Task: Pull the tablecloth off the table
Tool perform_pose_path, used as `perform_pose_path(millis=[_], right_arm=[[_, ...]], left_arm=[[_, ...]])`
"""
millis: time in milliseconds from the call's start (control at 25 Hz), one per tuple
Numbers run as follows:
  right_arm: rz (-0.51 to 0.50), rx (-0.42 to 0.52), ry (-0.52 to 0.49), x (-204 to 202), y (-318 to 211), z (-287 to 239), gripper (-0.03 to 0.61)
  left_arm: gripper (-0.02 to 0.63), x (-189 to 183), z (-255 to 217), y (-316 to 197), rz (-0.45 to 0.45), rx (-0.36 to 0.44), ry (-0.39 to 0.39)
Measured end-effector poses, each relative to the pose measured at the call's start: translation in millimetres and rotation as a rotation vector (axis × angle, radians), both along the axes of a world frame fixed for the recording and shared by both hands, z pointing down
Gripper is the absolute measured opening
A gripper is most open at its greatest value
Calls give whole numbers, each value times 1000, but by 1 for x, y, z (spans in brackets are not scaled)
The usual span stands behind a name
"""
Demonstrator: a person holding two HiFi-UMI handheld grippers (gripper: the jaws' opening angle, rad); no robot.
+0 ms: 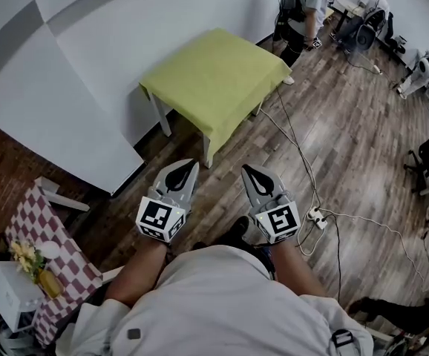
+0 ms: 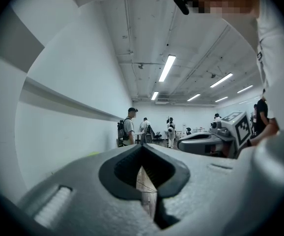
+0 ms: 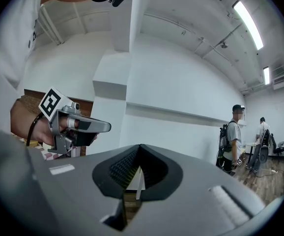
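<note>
Jaws of your left gripper (image 1: pixel 193 165) and right gripper (image 1: pixel 246 168) stood closed, empty; you needed to reach the green tablecloth (image 1: pixel 216 74) before opening them.

Yellow-green tablecloth (image 1: pixel 216 76) on white-legged table (image 1: pixel 159 114), red-and-white checked cloth (image 1: pixel 50 245), brown wood floor (image 1: pixel 348 147), white wall (image 1: pixel 125 28)

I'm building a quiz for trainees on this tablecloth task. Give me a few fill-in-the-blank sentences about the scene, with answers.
1. The jaws of the left gripper and the right gripper are both ____.
2. Neither gripper touches the yellow-green tablecloth, which covers a white ____.
3. The power strip lies on the wooden ____.
Missing words: shut; table; floor.
</note>
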State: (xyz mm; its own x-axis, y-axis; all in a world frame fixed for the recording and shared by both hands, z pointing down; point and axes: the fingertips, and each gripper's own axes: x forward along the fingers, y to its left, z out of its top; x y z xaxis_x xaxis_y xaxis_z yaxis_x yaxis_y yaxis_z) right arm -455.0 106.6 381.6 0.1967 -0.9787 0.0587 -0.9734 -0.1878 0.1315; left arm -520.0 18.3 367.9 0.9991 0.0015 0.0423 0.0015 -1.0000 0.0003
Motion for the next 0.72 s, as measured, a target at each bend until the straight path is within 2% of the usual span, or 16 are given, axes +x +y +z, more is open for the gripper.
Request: perform_pose_path(millis=[200,720], right_arm=[[7,-9,-15,46,-1,11,11],[-8,-59,-60,200,21,32,11]], left_arm=[[2,48,12,-2,8,-9,-25],[3,230,29,27,80,-31,-47]])
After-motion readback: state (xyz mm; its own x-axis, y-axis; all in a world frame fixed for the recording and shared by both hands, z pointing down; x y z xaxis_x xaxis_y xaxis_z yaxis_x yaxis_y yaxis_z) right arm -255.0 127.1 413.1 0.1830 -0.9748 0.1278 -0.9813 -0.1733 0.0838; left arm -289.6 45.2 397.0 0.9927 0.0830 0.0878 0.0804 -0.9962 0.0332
